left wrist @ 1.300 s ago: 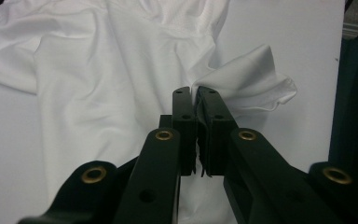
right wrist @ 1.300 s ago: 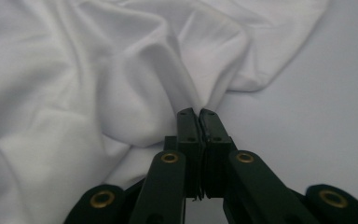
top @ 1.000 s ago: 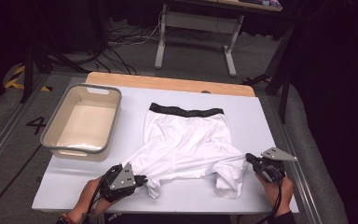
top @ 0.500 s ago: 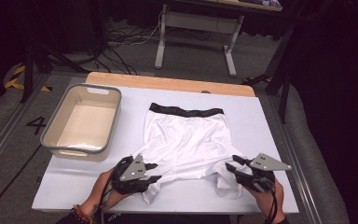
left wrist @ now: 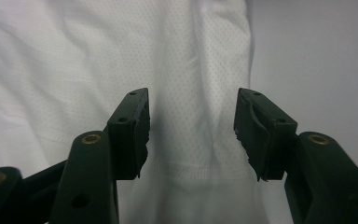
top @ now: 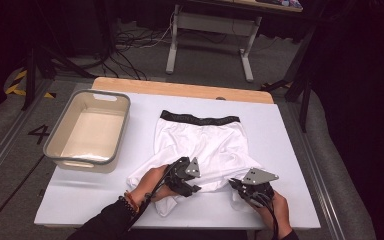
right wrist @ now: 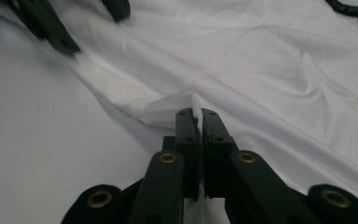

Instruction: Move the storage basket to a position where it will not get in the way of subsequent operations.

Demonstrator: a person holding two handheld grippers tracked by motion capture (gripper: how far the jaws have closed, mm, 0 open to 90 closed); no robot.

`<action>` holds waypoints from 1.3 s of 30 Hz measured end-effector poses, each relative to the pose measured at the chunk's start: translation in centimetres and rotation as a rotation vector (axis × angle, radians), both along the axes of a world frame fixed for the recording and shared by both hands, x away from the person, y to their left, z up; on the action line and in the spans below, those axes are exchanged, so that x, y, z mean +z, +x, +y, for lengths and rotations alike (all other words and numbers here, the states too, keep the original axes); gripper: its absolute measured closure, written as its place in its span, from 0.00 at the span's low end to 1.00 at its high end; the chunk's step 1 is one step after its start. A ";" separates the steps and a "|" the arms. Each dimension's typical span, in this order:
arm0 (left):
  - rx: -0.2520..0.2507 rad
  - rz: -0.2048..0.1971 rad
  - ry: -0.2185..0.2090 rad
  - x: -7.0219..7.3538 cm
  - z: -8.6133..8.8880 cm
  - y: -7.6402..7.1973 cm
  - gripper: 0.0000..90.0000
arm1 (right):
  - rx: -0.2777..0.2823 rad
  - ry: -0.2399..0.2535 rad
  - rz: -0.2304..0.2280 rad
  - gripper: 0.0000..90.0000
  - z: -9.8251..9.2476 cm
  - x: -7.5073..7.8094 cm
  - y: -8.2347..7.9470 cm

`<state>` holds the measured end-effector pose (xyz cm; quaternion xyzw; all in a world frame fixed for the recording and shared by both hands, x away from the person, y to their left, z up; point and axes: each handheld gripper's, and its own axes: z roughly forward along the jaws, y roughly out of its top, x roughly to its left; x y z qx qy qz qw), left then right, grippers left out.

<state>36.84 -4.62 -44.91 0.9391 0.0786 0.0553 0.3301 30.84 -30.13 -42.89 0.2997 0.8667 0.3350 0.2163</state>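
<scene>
1. The white shorts (top: 205,145) lie flat on the counter (top: 290,150), with the black waistband (top: 200,119) at the far end and the leg hems nearest both grippers.
2. The right gripper (right wrist: 196,114) is clamped shut on a raised pinch of hem cloth.
3. The left gripper (left wrist: 191,126) stands apart, its jaws having just been opening. The leg cloth and its stitched hem lie directly under the gap, unpinched.
4. The long axis of the shorts runs straight away from both grippers.
5. In the high view, hands and grippers cover the near hems, and the folded left leg edge is hard to trace.
6. The tub (top: 87,132) sits well off to the left gripper's outer side.
</scene>
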 end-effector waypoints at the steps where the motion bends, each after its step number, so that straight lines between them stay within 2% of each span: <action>1: 0.009 0.006 -0.015 -0.1 -0.1 0.1 0.53 | -0.001 0.013 -0.010 0.98 0.0 0.2 -0.1; 3: 0.026 0.003 -0.008 0.0 -0.1 0.2 0.59 | 0.004 0.061 -0.016 0.98 0.1 0.7 -0.2; 4: 0.030 -0.003 -0.006 0.0 -0.1 0.2 0.66 | 0.005 0.079 -0.017 0.98 0.2 0.8 -0.3; 5: 0.029 -0.010 -0.008 0.0 -0.1 0.1 0.77 | 0.015 0.086 -0.019 0.98 0.4 1.0 -0.4; 6: 0.039 -0.034 0.000 0.0 -0.1 0.0 0.84 | 0.023 0.095 -0.023 0.98 0.5 1.1 -0.5; 7: 0.046 -0.056 0.002 -0.1 -0.2 0.0 0.94 | 0.026 0.114 -0.027 0.98 0.6 1.3 -0.6; 8: 0.046 -0.058 0.003 -0.1 -0.2 0.0 0.98 | 0.030 0.124 -0.025 0.98 0.7 1.4 -0.7; 12: 0.084 -0.101 0.004 0.2 0.3 0.4 0.99 | 0.055 0.174 -0.013 0.98 1.4 1.9 -0.8; 14: 0.116 -0.110 -0.031 0.5 0.9 0.7 0.99 | 0.057 0.190 -0.017 0.95 1.6 2.0 -0.7; 16: 0.164 -0.138 -0.062 1.0 1.6 1.3 0.99 | 0.060 0.211 -0.020 0.87 1.9 2.1 -0.6; 18: 0.188 -0.129 -0.089 1.4 2.3 2.1 1.00 | 0.047 0.191 -0.037 0.84 2.3 2.1 -0.3; 19: 0.211 -0.141 -0.101 1.5 2.6 2.5 1.00 | 0.044 0.191 -0.037 0.81 2.3 2.1 -0.1; 21: 0.235 -0.139 -0.112 1.6 3.0 3.1 1.00 | 0.006 0.195 -0.047 0.65 2.1 2.0 0.4; 24: 0.270 -0.130 -0.143 1.5 3.3 3.8 0.99 | -0.003 0.192 -0.063 0.64 1.5 2.1 0.4; 28: 0.305 -0.138 -0.147 1.4 3.4 4.6 0.99 | -0.031 0.194 -0.074 0.58 -0.3 2.2 0.2; 33: 0.361 -0.170 -0.149 2.0 3.6 5.9 0.99 | -0.076 0.202 -0.088 0.58 -2.7 2.0 -0.5; 34: 0.364 -0.162 -0.150 2.1 3.7 6.3 0.99 | -0.072 0.201 -0.084 0.58 -2.9 1.9 -0.6; 36: 0.381 -0.162 -0.157 2.2 3.8 6.7 0.99 | -0.063 0.191 -0.092 0.58 -3.1 1.8 -0.8; 39: 0.389 -0.157 -0.180 2.4 4.2 6.7 0.95 | -0.095 0.159 -0.090 0.58 -3.4 1.6 -0.7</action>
